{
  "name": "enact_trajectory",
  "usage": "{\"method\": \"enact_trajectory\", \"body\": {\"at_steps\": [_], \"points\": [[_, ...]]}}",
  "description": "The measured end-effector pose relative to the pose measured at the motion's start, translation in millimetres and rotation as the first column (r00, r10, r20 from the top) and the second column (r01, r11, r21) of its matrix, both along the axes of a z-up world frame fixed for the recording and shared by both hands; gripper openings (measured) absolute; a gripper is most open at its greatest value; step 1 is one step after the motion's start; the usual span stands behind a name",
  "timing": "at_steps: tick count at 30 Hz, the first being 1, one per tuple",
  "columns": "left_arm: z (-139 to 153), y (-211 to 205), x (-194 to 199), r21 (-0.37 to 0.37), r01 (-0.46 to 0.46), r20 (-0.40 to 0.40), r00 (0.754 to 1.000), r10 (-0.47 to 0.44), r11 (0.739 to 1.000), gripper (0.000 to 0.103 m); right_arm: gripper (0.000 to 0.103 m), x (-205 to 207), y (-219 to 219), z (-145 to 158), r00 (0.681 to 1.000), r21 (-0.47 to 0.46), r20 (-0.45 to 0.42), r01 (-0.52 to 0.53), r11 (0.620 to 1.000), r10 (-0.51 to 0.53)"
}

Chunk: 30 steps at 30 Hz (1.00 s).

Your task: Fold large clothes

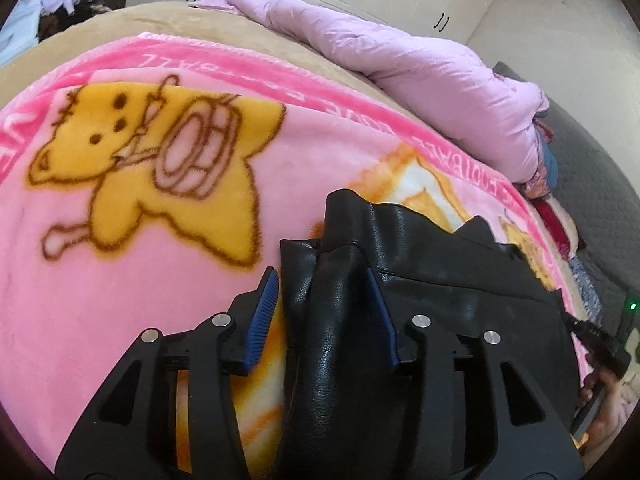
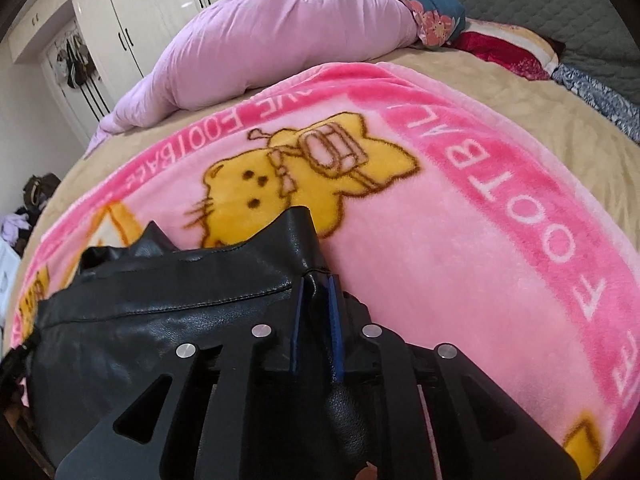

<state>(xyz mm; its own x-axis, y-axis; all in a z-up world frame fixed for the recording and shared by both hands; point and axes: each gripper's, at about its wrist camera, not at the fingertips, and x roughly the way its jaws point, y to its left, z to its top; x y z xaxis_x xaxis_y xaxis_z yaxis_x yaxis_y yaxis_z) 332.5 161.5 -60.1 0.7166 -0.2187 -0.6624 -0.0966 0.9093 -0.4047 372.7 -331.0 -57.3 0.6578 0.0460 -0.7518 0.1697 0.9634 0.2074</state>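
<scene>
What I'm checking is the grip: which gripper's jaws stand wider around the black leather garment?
The left gripper: its blue pads stand apart with the black leather garment bunched between; the right gripper's pads are nearly together.

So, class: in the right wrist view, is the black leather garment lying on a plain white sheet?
No, the black leather garment lies on a pink cartoon blanket.

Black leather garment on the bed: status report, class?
Left gripper open around black leather garment. Right gripper narrowly parted around its edge. Pink blanket underneath.
</scene>
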Motion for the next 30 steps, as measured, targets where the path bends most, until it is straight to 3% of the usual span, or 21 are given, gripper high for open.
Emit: {"method": "enact_trajectory", "body": {"at_steps": [3, 6, 8, 11, 13, 16, 19, 24, 30], "points": [[10.7, 1.2, -8.7, 0.015, -0.014, 0.028, 1.0, 0.014, 1.0, 0.041, 0.035, -10.9, -5.0, 5.7, 1.0, 0.011, 0.009, 0.019, 1.0, -0.019], [29.0, 2.2, -22.2, 0.054, -0.055, 0.071, 0.996, 0.052, 0.997, 0.053, 0.036, -34.1, -14.8, 13.5, 0.997, 0.064, 0.063, 0.038, 0.997, -0.042], [43.3, 0.1, -33.2, 0.11, -0.091, 0.109, 0.991, 0.079, 0.99, 0.07, 0.04, -56.6, -14.2, 20.1, 0.991, 0.019, 0.113, 0.064, 0.998, -0.066], [61.2, -9.7, -50.6, 0.154, -0.107, 0.171, 0.982, 0.081, 0.982, 0.077, 0.039, -79.5, -7.4, 31.2, 0.989, -0.126, 0.141, 0.065, 0.99, -0.047], [67.9, -23.4, -60.4, 0.177, -0.094, 0.188, 0.98, 0.061, 0.98, 0.081, 0.04, -92.1, -5.0, 37.5, 0.986, -0.156, 0.162, 0.064, 0.986, -0.038], [72.9, -49.2, -69.7, 0.185, -0.016, 0.186, 0.982, -0.019, 0.983, 0.081, 0.04, -109.3, -0.3, 50.7, 0.979, -0.141, 0.205, 0.026, 0.99, 0.003], [73.5, -75.1, -81.6, 0.217, 0.035, 0.175, 0.982, -0.075, 0.976, 0.091, 0.04, -119.2, 17.8, 55.2, 0.973, -0.161, 0.222, -0.03, 0.986, 0.066], [63.7, -111.0, -96.1, 0.246, 0.112, 0.134, 0.98, -0.148, 0.963, 0.091, 0.041, -131.3, 57.3, 49.1, 0.965, -0.214, 0.182, -0.146, 0.966, 0.187], [51.2, -134.0, -106.3, 0.277, 0.17, 0.08, 0.977, -0.199, 0.946, 0.091, 0.062, -150.1, 84.2, 49.4, 0.946, -0.219, 0.192, -0.219, 0.951, 0.262]]}}
